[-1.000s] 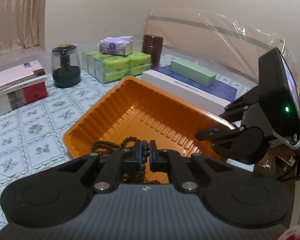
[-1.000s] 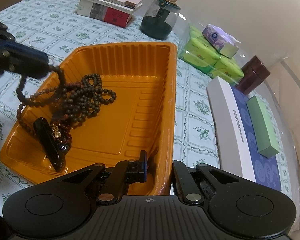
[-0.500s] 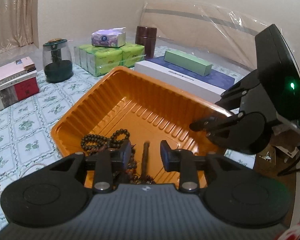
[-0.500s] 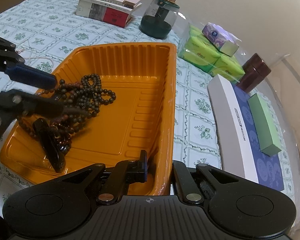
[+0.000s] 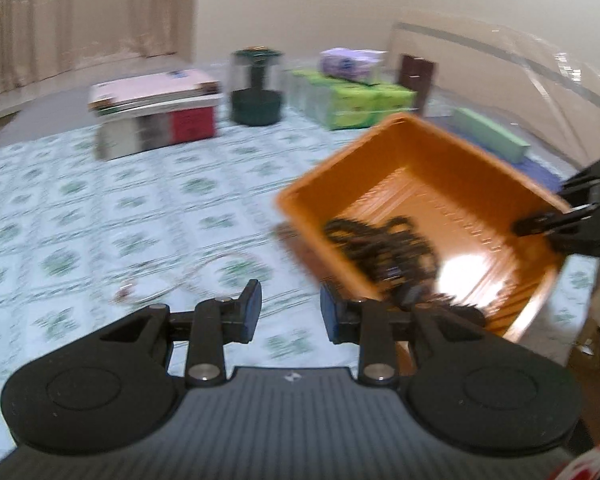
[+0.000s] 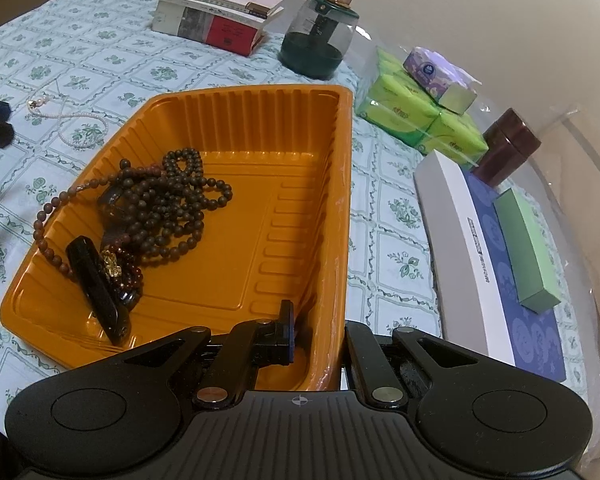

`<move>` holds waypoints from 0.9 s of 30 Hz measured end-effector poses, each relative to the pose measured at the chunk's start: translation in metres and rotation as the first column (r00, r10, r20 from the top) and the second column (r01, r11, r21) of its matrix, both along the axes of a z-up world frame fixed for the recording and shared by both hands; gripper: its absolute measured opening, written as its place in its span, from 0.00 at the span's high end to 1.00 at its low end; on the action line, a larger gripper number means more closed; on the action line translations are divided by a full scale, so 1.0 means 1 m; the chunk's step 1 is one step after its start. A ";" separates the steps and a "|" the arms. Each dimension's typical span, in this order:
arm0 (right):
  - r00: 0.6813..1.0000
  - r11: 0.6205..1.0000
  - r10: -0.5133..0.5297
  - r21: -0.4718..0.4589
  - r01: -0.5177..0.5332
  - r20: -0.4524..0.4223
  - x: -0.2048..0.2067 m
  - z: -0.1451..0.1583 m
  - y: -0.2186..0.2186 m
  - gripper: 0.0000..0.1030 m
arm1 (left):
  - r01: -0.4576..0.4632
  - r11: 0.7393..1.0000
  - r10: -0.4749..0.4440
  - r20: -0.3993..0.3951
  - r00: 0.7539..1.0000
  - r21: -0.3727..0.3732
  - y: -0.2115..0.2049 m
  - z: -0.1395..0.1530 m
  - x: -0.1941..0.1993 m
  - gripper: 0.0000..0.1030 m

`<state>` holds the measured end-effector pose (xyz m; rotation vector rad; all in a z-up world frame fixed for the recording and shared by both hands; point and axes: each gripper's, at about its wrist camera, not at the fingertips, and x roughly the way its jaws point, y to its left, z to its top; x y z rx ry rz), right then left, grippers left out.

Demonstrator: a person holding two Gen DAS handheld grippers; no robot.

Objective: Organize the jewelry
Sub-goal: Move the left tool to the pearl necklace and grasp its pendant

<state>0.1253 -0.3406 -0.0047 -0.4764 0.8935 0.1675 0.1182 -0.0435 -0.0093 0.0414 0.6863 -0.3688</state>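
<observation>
A tangle of dark wooden bead strands lies in the left half of the orange plastic tray, one reddish strand trailing over the tray's left rim onto the tablecloth. Beside the beads, inside the tray, rest a black pointed pendant and a small gold charm. A thin pearl necklace lies on the cloth just outside the tray's far left corner. The right gripper is clamped on the tray's near right wall, one finger inside and one outside. The left gripper hovers over the cloth left of the tray, jaws partly apart with nothing between them. Farther back stand stacked books, a green-based glass jar, green tissue packs, a brown canister and a white-and-blue box.
</observation>
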 end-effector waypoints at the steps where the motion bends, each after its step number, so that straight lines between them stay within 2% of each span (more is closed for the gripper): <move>1: 1.000 1.000 0.000 0.000 0.000 0.000 0.000 0.000 0.000 0.94 | -0.022 1.000 0.022 0.001 1.000 0.016 0.007 -0.002 0.001 0.72; 10: 1.000 1.000 -0.001 -0.004 0.001 -0.001 0.000 0.000 0.001 0.94 | -0.149 0.987 0.148 0.014 0.989 0.066 0.057 -0.017 0.012 0.69; 20: 1.000 1.000 -0.011 0.003 0.011 -0.014 0.003 -0.003 -0.001 0.94 | -0.164 0.976 0.160 0.036 0.986 0.143 0.073 -0.038 0.047 0.70; 23: 1.000 1.000 -0.016 0.006 0.016 -0.020 0.004 -0.004 -0.002 0.93 | -0.160 0.972 0.158 0.023 0.987 0.172 0.074 -0.048 0.060 0.79; 27: 0.999 1.000 -0.019 0.011 0.020 -0.027 0.005 -0.004 -0.003 0.93 | -0.157 0.968 0.155 0.022 0.988 0.196 0.073 -0.058 0.075 0.81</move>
